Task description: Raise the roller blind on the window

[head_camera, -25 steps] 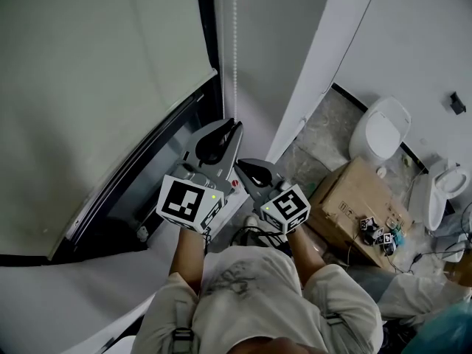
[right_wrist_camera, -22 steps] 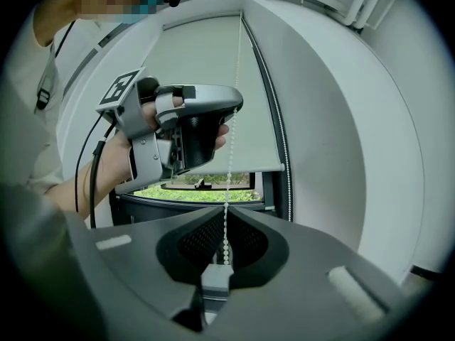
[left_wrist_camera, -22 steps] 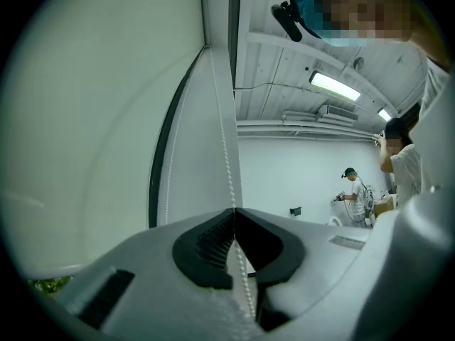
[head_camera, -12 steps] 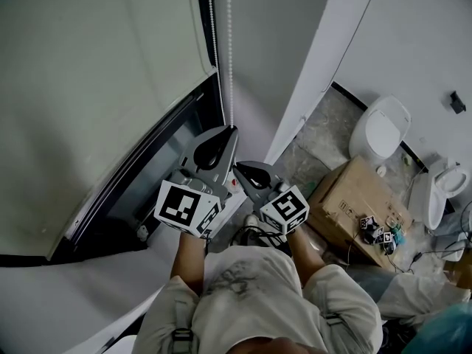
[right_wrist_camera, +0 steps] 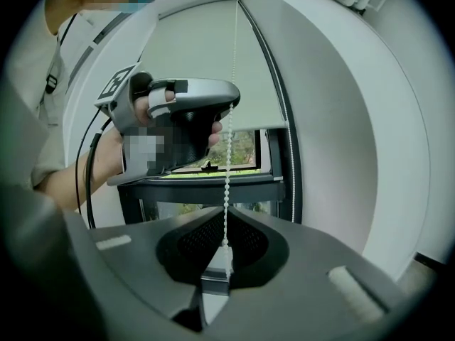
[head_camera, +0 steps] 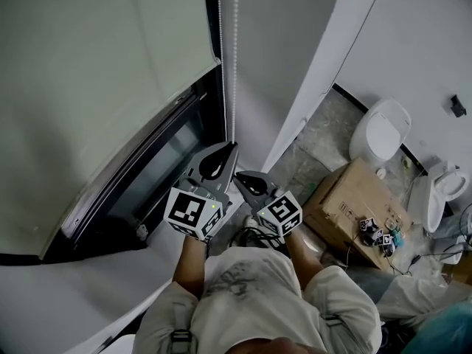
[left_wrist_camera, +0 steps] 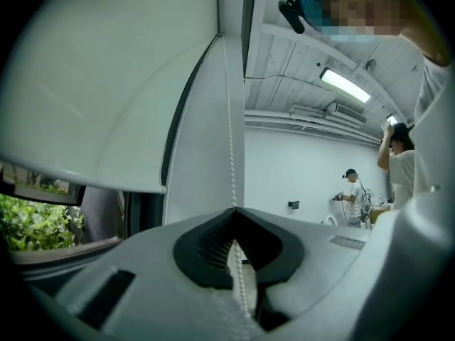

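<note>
Left claw (head_camera: 234, 145) and right claw (head_camera: 237, 174) pinch the white beaded pull cord (head_camera: 235, 57).
Draw straight down, cord taut above each claw; right apparently grips its joiner.

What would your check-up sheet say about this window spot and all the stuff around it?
Surface: grey speckled floor; no table seen.
Job's things: the blind covers most of the window, with a strip at the bottom uncovered; a bead chain hangs at its right.
Clutter: cardboard box with small marker cubes on top.
Grippers: left gripper has its jaws shut on the chain; right gripper has its jaws shut on the same strand lower down.
Cables: black cable below the grippers.
Surroundings: two toilets by the white wall; other people far off.
</note>
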The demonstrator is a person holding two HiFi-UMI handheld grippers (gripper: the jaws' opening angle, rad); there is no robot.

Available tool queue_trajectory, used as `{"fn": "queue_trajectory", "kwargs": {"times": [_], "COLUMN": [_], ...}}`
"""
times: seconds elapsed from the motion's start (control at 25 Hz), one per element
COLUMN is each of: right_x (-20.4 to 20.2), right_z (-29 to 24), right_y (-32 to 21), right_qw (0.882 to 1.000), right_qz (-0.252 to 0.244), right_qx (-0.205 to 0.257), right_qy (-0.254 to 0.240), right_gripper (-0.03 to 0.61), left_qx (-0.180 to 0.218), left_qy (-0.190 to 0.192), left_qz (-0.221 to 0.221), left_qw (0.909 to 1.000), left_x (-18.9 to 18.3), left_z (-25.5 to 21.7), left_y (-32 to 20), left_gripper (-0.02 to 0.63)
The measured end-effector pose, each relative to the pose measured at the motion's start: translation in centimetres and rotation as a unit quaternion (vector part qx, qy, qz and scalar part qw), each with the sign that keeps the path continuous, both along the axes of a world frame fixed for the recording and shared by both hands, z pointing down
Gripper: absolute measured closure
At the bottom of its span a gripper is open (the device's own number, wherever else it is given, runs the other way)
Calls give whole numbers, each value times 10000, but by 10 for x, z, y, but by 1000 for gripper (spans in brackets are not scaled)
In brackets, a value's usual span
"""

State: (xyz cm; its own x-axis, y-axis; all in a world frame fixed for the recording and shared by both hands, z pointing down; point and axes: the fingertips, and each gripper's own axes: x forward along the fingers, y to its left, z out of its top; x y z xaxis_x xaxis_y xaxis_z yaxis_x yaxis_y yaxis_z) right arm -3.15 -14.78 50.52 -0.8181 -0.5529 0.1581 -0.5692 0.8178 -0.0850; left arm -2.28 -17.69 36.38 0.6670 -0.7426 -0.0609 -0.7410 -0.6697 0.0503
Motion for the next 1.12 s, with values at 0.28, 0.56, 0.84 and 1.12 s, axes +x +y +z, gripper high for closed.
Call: {"fn": "queue_trajectory", "kwargs": {"times": [0.28, 0.56, 0.84, 1.12], "right_x": [1, 2, 5, 16], "right_z": [27, 48, 57, 48], "right_y": [4, 9, 13, 18], "right_qw": [9996, 9988, 9983, 9989], "right_qz": [-23, -55, -76, 46], "right_qx": [-285, -489, -567, -383], "right_qy": [-13, 56, 141, 261], "right_gripper": [560, 560, 558, 541], "left_qx": [-245, -405, -467, -433], "left_qy": [87, 20, -35, -97], "left_qz": [15, -34, 23, -41], "left_qw": [9997, 9992, 9989, 9990], "left_x": [0, -1, 0, -1], "left_z": [27, 48, 59, 58], "left_y": [3, 4, 8, 12], "left_gripper": [606, 606, 606, 606]}}
